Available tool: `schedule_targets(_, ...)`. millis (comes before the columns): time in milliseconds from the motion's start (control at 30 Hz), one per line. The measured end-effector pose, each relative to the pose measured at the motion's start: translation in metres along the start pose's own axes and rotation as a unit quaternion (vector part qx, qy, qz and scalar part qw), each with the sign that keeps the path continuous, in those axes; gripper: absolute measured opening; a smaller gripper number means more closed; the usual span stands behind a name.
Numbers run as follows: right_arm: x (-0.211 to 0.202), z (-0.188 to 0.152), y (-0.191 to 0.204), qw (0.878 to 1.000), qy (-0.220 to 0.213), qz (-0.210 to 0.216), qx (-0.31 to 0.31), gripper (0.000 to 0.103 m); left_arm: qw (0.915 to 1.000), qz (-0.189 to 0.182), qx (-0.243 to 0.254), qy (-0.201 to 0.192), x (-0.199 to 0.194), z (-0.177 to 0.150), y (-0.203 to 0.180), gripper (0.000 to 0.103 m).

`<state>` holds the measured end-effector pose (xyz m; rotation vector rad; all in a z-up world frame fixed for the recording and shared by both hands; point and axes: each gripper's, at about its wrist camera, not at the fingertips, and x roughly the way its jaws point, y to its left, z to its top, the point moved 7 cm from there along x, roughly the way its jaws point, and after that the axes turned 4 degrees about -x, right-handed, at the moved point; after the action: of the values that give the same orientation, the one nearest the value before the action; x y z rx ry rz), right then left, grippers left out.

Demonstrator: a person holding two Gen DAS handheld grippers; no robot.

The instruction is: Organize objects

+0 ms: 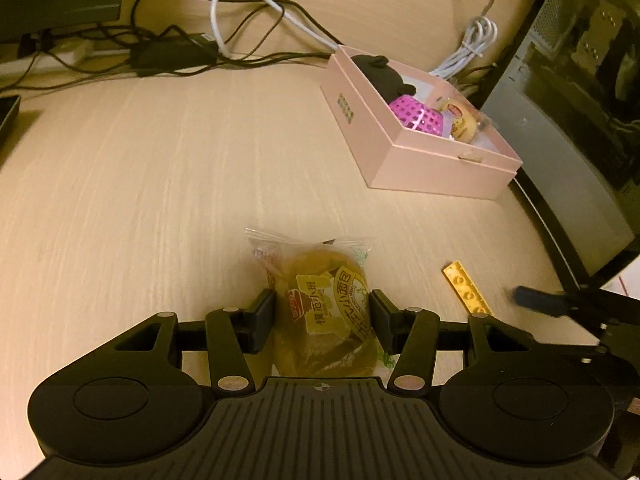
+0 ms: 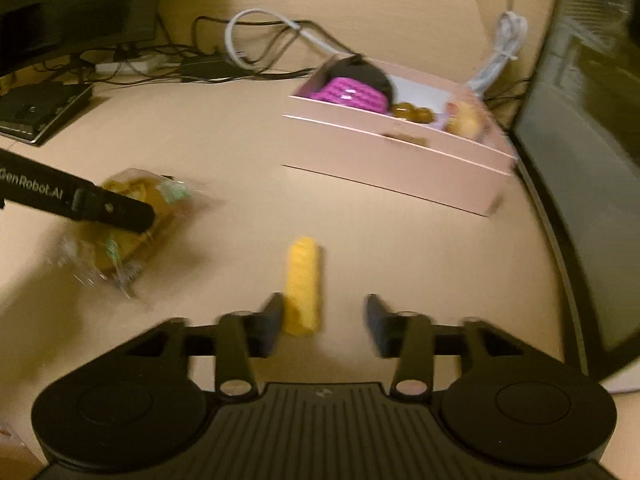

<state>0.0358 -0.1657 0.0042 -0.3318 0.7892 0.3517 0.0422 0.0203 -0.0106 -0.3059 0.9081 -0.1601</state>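
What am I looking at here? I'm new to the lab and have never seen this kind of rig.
These are two handheld grippers, one in each of a person's hands, each carrying a wide-angle camera that looks along its two fingers. The left camera shows the left gripper closed on a wrapped bread bun. The right camera shows the right gripper open, with a yellow toy brick lying on the wooden desk between its fingers, nearer the left one; that picture is blurred. Behind stands an open pink box, which already holds a purple basket, something black and another snack. Cables lie at the back.
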Motion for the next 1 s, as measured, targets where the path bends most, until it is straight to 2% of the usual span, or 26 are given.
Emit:
schedule_targets(133,-0.004,-0.011,-0.019,1.0,-0.005,-0.02,0.008,0.063,0.9999,0.011,-0.006,-0.003,-0.002,-0.002,-0.002,0.056)
schedule_targets(300,-0.003,-0.017,-0.037,0.998,-0.002,-0.039,0.04,0.063,0.9999,0.016,-0.002,0.002,-0.003,-0.005,-0.006,0.056)
schedule_targets(433,-0.003,-0.013,-0.03,0.998,-0.004,-0.005,0.067,0.065,0.9999,0.017,-0.002,0.003,-0.003,-0.005,-0.006,0.056)
schedule_targets(567,0.0,-0.009,-0.011,0.999,-0.007,0.01,0.047,0.065,0.9999,0.014,-0.002,0.003,-0.003,-0.005,-0.006,0.056)
schedule_targets(700,0.006,-0.005,-0.003,0.998,-0.004,0.026,0.051,0.065,0.9999,0.007,-0.007,0.003,-0.002,-0.004,-0.004,0.056)
schedule_targets(800,0.005,0.002,0.003,0.996,-0.011,0.072,0.053,0.065,1.0,0.003,-0.006,0.005,-0.002,-0.005,-0.003,0.056)
schedule_targets(900,0.003,0.013,0.002,0.997,-0.036,0.058,0.034,0.065,1.0,-0.001,-0.006,0.007,-0.002,-0.005,-0.002,0.056)
schedule_targets(1000,0.013,0.02,-0.003,0.999,-0.033,0.031,0.011,0.062,1.0,0.002,-0.001,0.008,-0.002,-0.005,-0.004,0.056)
